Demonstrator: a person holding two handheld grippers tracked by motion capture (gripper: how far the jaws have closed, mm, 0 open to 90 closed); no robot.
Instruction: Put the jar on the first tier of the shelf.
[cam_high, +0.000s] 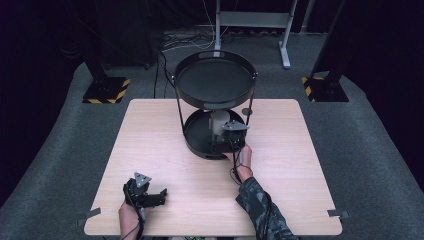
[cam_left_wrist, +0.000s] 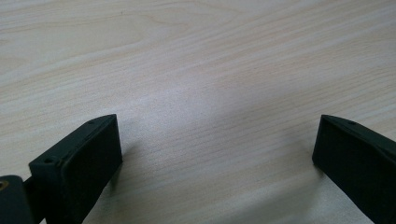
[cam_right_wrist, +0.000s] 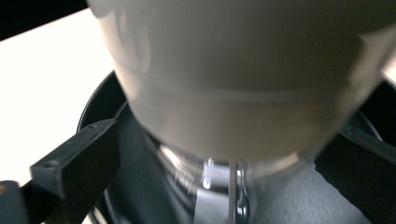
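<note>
Two grippers work a pale wooden table (cam_high: 165, 150) on which stands a black two-tier tray stand (cam_high: 215, 85). The right gripper (cam_high: 226, 139), held in a hand with a patterned sleeve, reaches into the lower tray (cam_high: 192, 137), where a whitish cup with a clear glass base (cam_high: 218, 122) stands upright beneath the upper tray. The right gripper view shows the cup (cam_right_wrist: 243, 84) looming close between the spread jaws, one jaw on either side of it and neither visibly touching its wall. The left gripper (cam_high: 145, 192) rests low over bare tabletop near the front edge, well apart from the stand; its own view shows the jaws wide apart with nothing but wood grain (cam_left_wrist: 205, 93) between them. The step in hand appears to be the approach to grasp the cup on the lower tier. The next move likely calls for closing the jaws squarely on the cup's body, then drawing it out low and level, since the upper tray and the stand's thin uprights leave little room to lift.
</note>
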